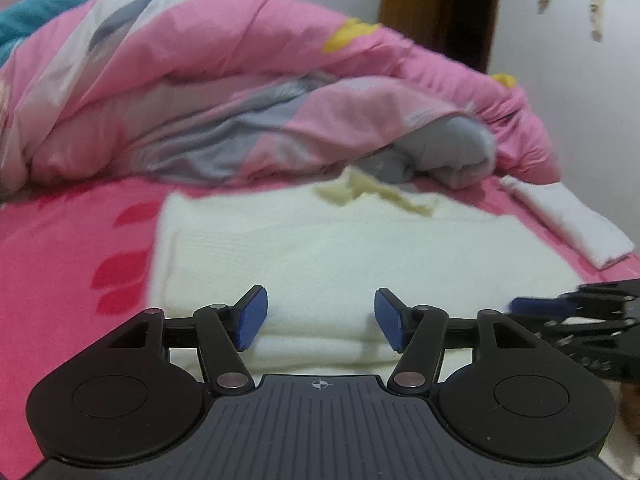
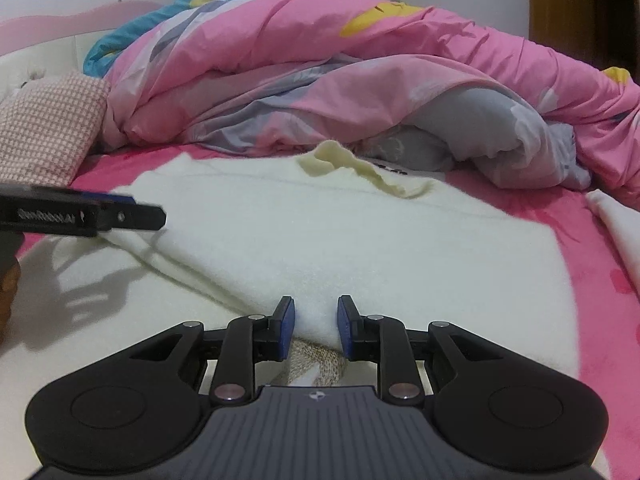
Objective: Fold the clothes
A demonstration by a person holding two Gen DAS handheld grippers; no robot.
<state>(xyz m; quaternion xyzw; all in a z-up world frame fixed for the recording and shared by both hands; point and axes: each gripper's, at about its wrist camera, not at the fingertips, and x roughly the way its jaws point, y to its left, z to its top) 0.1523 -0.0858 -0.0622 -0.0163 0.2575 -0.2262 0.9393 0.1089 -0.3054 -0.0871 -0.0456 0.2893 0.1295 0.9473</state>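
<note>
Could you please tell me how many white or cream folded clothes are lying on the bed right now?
2: a large cream garment in the middle of the pink bedsheet, and a small white folded piece at its right edge. The duvet may hide more.

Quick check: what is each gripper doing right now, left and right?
Left gripper: open, nothing held, over the cream garment.
Right gripper: closed on a fold of that garment.
</note>
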